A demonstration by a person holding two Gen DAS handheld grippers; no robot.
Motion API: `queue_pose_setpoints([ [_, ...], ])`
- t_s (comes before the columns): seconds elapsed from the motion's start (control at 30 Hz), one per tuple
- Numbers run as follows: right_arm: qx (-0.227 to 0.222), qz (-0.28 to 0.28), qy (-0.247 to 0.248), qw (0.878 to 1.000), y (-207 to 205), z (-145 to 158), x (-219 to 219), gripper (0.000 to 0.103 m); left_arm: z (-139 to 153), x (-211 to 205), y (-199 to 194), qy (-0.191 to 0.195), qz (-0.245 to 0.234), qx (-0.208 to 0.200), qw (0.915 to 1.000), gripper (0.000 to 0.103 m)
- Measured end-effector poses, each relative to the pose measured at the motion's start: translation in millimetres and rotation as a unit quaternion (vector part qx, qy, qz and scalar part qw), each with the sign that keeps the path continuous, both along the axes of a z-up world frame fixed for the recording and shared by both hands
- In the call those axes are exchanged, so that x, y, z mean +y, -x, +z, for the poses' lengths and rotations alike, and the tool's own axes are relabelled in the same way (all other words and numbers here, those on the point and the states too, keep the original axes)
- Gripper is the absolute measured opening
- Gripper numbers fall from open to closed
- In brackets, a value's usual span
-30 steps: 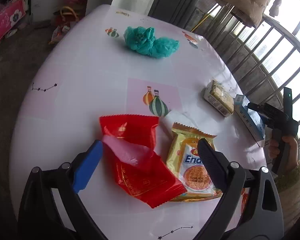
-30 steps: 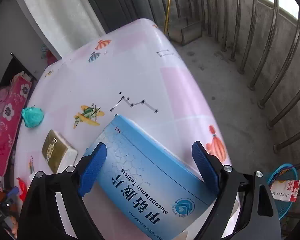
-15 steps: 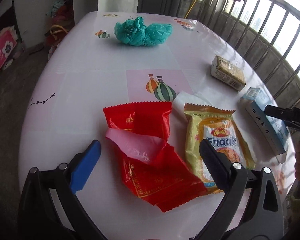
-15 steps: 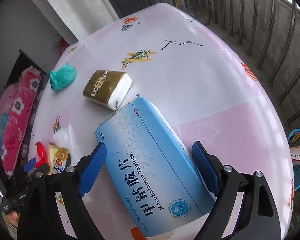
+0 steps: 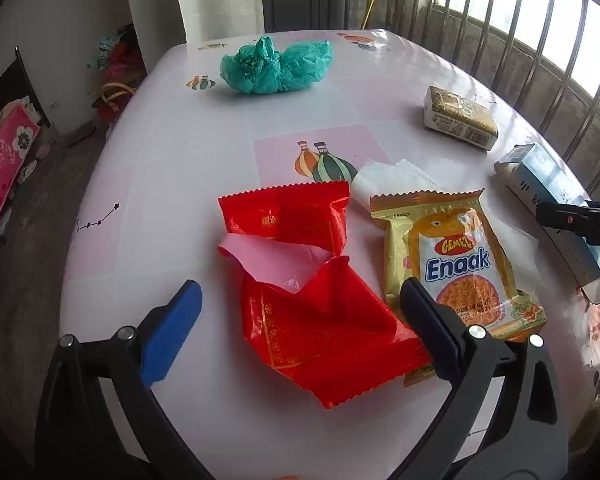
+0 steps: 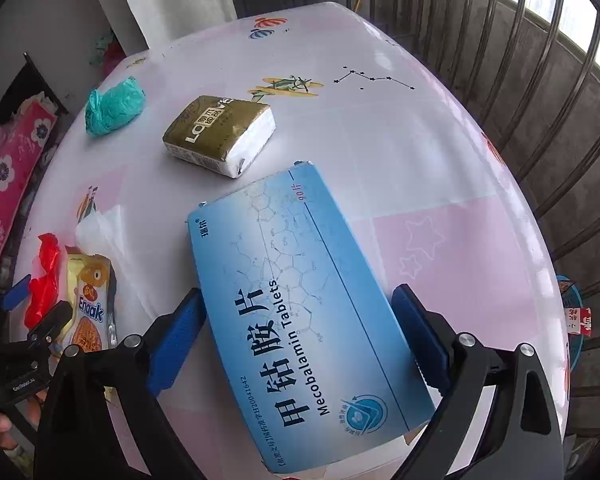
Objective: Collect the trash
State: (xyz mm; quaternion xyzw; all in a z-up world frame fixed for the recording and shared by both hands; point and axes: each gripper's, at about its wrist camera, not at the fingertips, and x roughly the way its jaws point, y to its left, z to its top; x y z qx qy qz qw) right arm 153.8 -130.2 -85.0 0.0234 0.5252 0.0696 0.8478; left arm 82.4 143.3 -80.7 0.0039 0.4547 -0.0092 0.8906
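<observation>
Left wrist view: left gripper (image 5: 300, 312) has drawn back and swung to face the litter squarely compared with a second ago; fingers wide, straddling the near half of the red wrapper (image 5: 316, 284) without touching it. Reads as lining up for a first pick. Nothing collected yet.

Right wrist view: right gripper (image 6: 300, 334) has turned from the railing side toward the table (image 6: 380, 120) centre; fingers wide, either side of the Mecobalamin tablet box (image 6: 300, 312), no clamp visible (contact at the pads too close to call).

Places, all relative to the red wrapper:
- Enaak noodle packet (image 5: 456, 264) just beside it, railing side, edges overlapping at the near corner.
- White tissue (image 5: 392, 178) just beyond, tucked under the packet's top.
- Tissue pack (image 5: 458, 122) and tablet box farther toward the railing.
- Teal plastic bag (image 5: 276, 66) well apart, far end.

Materials: wrapper is thin crinkly foil-film, torn open, pink lining showing, serrated ends; likely slippery. Packet glossy, puffed, sealed. Box rigid cardboard, flap open. Bag soft, scrunched.
</observation>
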Motion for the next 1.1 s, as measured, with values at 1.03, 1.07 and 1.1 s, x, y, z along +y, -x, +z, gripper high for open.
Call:
queue_pose_setpoints([
  [1.03,-0.042,0.002,-0.051,0.998,-6.5,-0.3,-31.6,0.086,55.4,25.5,-261.8,0.049,-0.037,-0.010,0.9981,0.058],
  [1.07,-0.044,0.003,-0.052,0.998,-6.6,-0.3,-32.4,0.086,44.6,24.4,-268.6,0.044,-0.030,0.011,0.9985,0.051],
  [1.1,-0.045,0.004,-0.052,0.998,-7.9,-0.3,-33.7,0.085,35.6,23.5,-271.5,0.047,-0.030,0.029,0.9981,0.048],
])
